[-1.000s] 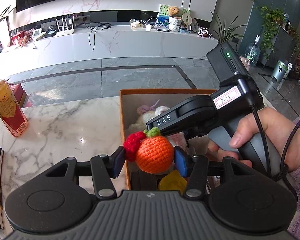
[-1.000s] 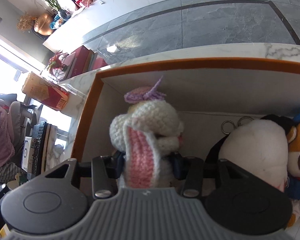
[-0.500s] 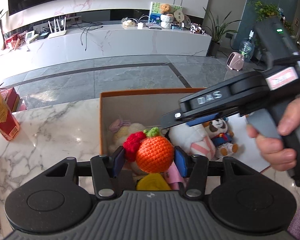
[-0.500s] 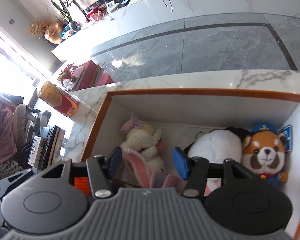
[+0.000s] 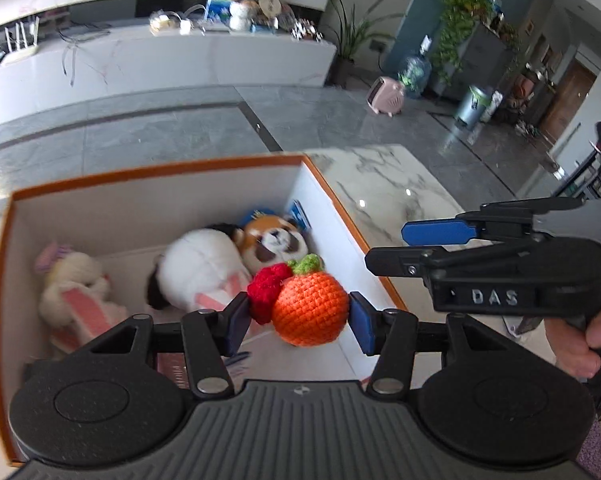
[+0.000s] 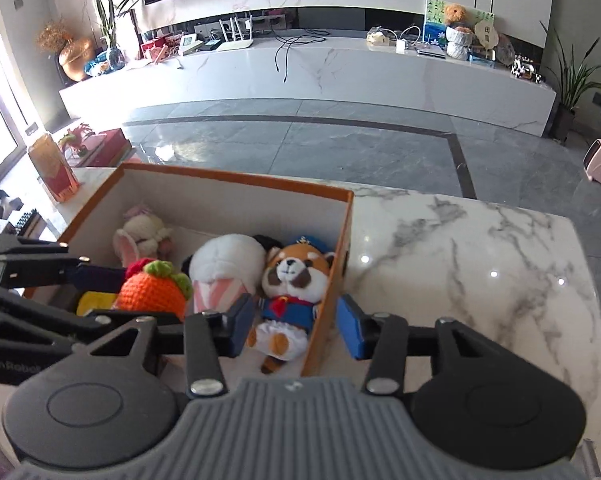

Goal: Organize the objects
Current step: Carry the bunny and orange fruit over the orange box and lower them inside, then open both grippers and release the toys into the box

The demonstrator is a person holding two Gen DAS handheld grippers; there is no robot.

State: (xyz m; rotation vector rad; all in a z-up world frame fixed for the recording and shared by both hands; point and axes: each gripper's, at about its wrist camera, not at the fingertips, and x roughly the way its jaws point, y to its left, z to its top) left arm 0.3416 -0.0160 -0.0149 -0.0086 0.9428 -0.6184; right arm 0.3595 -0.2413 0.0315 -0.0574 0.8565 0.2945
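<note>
My left gripper [image 5: 298, 318] is shut on a crocheted orange toy [image 5: 308, 306] with a red berry and green leaf, held above the open orange-rimmed box [image 5: 152, 170]; the toy also shows in the right wrist view [image 6: 152, 290]. In the box lie a crocheted white bunny [image 5: 74, 282], a white plush [image 5: 204, 266] and a red panda plush [image 5: 272, 240]. My right gripper [image 6: 296, 326] is open and empty, above the box's right wall [image 6: 332, 276], with the red panda [image 6: 288, 288] just ahead. The right gripper appears in the left wrist view [image 5: 440, 246].
The box stands on a white marble table [image 6: 480, 260]. A red and yellow carton [image 6: 54, 170] stands at the table's far left. A yellow object [image 6: 96, 300] lies in the box's near part. Grey tiled floor and a long white counter lie beyond.
My right gripper let go of the crocheted bunny in the box, opened and pulled back to the right. My left gripper carried the orange toy rightward over the box.
</note>
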